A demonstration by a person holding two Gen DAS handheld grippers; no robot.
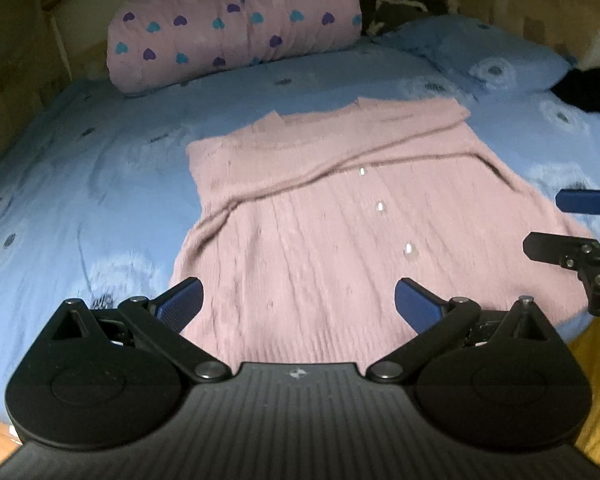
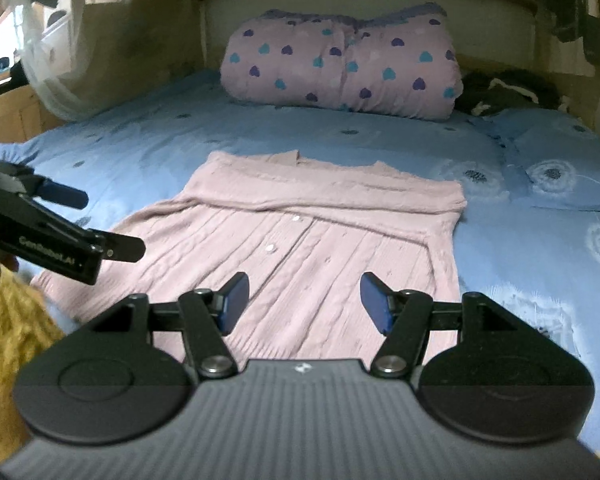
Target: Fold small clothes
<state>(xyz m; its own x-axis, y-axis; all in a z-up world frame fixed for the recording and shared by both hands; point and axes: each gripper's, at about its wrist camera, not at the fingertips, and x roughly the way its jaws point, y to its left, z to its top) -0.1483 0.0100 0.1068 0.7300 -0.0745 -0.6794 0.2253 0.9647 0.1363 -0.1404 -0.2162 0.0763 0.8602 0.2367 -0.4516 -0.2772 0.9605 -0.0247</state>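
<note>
A pink knit cardigan [image 1: 340,216] with small buttons lies flat on the blue bed sheet [image 1: 80,184], its sleeves folded across the top part. My left gripper [image 1: 300,300] hovers over the cardigan's near hem, open, nothing between its blue pads. My right gripper [image 1: 556,224] shows at the right edge by the cardigan's side, also open. In the right wrist view the cardigan [image 2: 312,240] lies straight ahead, the right gripper [image 2: 305,300] open and empty above its hem. The left gripper [image 2: 104,222] enters from the left, over the garment's left edge.
A rolled pink quilt with hearts [image 2: 340,68] lies at the headboard. A blue pillow [image 2: 556,164] and dark clothes [image 2: 500,92] sit at the back right. Yellow knitted fabric [image 2: 8,340] fills the lower left. Wooden floor [image 1: 596,360] shows past the bed's edge.
</note>
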